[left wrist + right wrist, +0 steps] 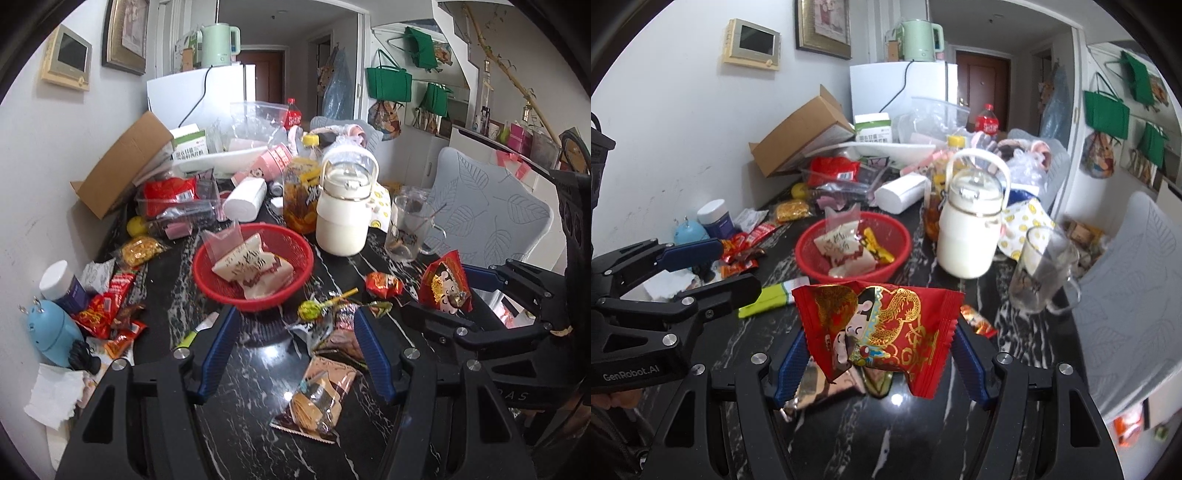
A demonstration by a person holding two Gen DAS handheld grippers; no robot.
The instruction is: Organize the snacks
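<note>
Risk lay mostly with the red packet [879, 332], which the right gripper [879, 354] was grasping by its two crimped side edges, above the table [1015, 369] and short of the red basket [809, 258]. Such a pinch on slick foil looked thin; a jolt or a slight slackening could have let it slide out and drop among the wrappers below. The milk jug [967, 240] and the glass mug [1041, 273] stood just right of the basket, so a wide swing on that side could have knocked either over. The left gripper [295, 343] was released and empty, its fingers [221, 347] spread over the loose snacks: a lollipop [310, 308], a biscuit pack [317, 395] and a red candy [382, 284]. The basket already held a white packet [251, 269]. Red wrappers [107, 314], a blue gadget [55, 328] and a white-capped jar [59, 280] crowded the wall side, leaving little room there
</note>
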